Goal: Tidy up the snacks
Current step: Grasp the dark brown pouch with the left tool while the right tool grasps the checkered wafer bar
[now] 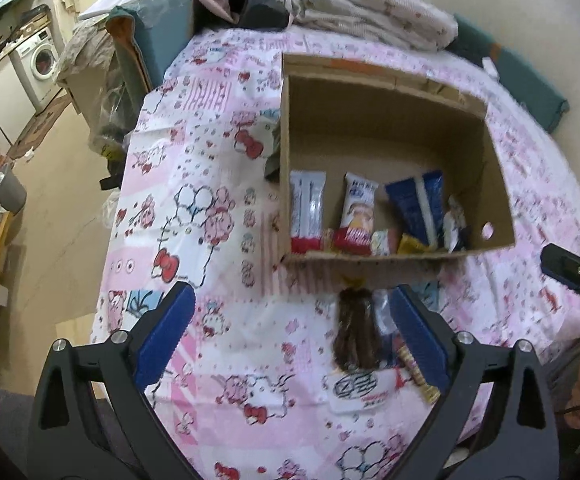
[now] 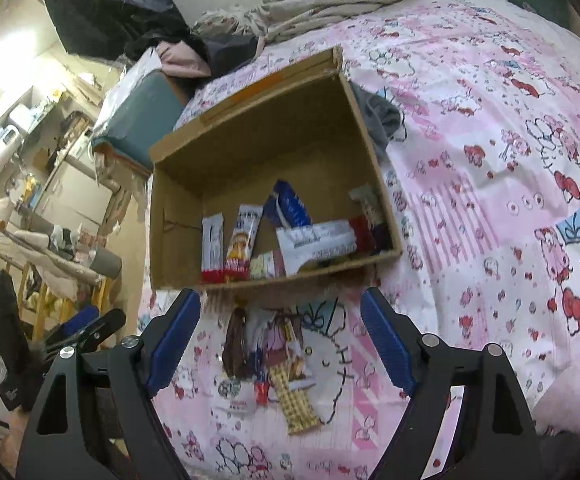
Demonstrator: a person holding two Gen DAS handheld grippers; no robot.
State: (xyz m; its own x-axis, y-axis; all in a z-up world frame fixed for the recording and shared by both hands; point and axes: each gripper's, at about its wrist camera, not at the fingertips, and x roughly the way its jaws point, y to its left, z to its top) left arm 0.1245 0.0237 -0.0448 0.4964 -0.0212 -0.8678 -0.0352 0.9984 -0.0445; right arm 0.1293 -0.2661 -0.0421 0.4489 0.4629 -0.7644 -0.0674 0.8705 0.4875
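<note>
A: Which step is in hand?

B: A pick-up, it is judged. Several snacks are already laid along the near wall of the cardboard box (image 2: 274,152), while a small cluster is left on the pink bedsheet (image 2: 490,160), just near of the box: a brown packet (image 2: 236,344), a checkered wafer bar (image 2: 296,400) and a white sachet (image 1: 356,390).

A: And the grippers?

B: The right gripper (image 2: 280,336) is held wide open and empty above the cluster. The left gripper (image 1: 290,336) is likewise spread wide, nothing gripped.

A: What is called for next?

B: One gripper must be lowered over a single packet and closed, then carried over the box.
</note>
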